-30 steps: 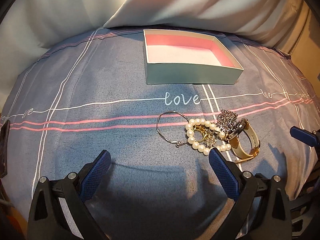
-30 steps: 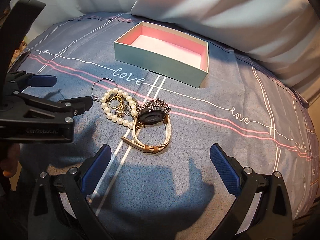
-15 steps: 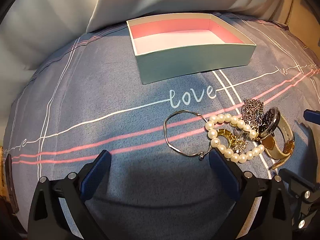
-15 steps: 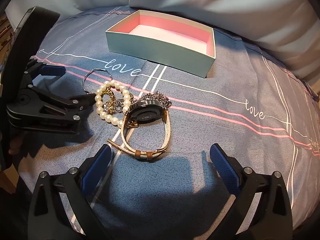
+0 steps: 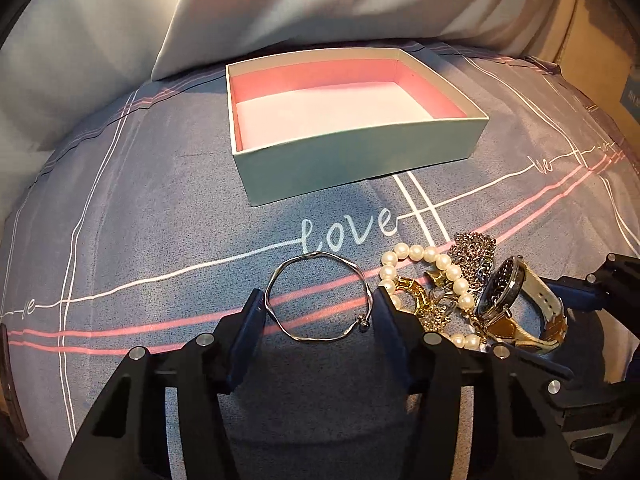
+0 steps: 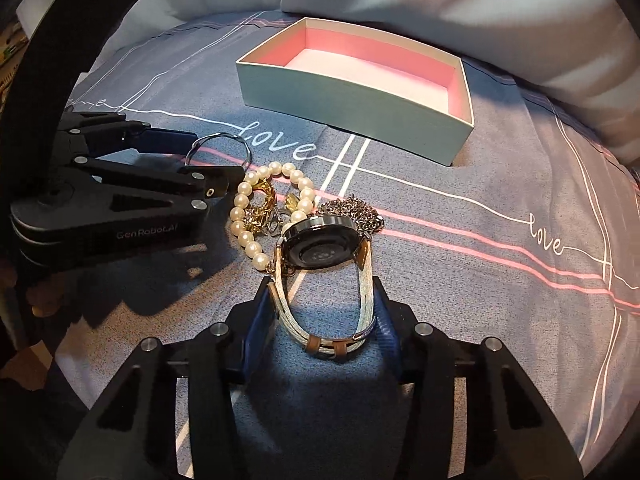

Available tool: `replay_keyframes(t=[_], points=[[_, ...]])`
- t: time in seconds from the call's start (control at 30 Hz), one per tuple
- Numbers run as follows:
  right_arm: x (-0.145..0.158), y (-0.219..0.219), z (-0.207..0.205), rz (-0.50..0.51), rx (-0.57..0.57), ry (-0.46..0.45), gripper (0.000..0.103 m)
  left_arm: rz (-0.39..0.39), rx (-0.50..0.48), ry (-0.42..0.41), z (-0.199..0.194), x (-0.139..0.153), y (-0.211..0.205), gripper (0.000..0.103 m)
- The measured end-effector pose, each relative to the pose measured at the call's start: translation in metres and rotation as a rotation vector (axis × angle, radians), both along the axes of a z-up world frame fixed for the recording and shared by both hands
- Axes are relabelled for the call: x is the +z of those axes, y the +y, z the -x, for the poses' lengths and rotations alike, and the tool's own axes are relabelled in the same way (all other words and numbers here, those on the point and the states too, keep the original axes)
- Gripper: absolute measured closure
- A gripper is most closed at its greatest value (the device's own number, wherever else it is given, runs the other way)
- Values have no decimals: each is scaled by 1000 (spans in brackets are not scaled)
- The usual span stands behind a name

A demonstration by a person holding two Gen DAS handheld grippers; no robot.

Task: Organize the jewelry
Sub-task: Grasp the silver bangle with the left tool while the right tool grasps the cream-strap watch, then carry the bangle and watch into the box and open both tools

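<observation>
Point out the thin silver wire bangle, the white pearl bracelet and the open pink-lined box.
Thin silver wire bangle (image 5: 320,255): left wrist view, far side of its wire.
White pearl bracelet (image 6: 242,200): right wrist view, pearl on its left side.
Open pink-lined box (image 5: 352,160): left wrist view, near outer wall.

Both views are taken from wrist fisheyes, angled steeply down along the fingers onto a bed sheet (image 5: 140,200), close to the jewelry pile. The left view is centred on the bangle (image 5: 318,298), the box (image 5: 352,160) seen straight ahead. The right view is centred on the watch (image 6: 322,244), box (image 6: 352,96) up-right. Shared: box, bangle, pearls (image 6: 248,216), watch, "love" print; the left gripper (image 6: 216,160) is seen in the right view.
</observation>
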State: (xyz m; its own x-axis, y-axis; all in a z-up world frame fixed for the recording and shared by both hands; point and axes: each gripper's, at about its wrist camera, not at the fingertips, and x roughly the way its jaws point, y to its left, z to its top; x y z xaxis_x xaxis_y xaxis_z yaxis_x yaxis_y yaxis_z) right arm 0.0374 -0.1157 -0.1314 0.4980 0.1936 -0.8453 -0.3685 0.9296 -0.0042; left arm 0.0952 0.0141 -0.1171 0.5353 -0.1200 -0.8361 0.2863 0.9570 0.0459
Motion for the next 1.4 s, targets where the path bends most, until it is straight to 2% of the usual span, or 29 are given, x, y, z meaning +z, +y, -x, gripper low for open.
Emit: replay_keyframes(t=[0.2,0.33,0.57,0.7,0.9,0.97,1.13,1.4], points=[[20,-6,5,-28,-13,-31,55,32,14,-35,11,23,1,49],[37,-7,-3,-26,-4,-70,55,66,24,-53,4,44,-1,49],[86,-6,-63,-9,-7,-208,55,105,92,-87,-51,85,-3,48],[99,-5,-101,-7,-7,-222,55,102,110,-97,-87,101,-9,48],[77,1,-150,33,-14,-171,55,98,160,-17,-136,86,-13,48],[68,2,-159,43,-20,-153,55,69,187,-1,-145,77,-14,49],[61,-3,-164,50,-20,-129,55,85,195,28,-149,66,-17,49],[65,-2,-169,71,-3,-122,55,88,198,52,-146,57,-20,48]])
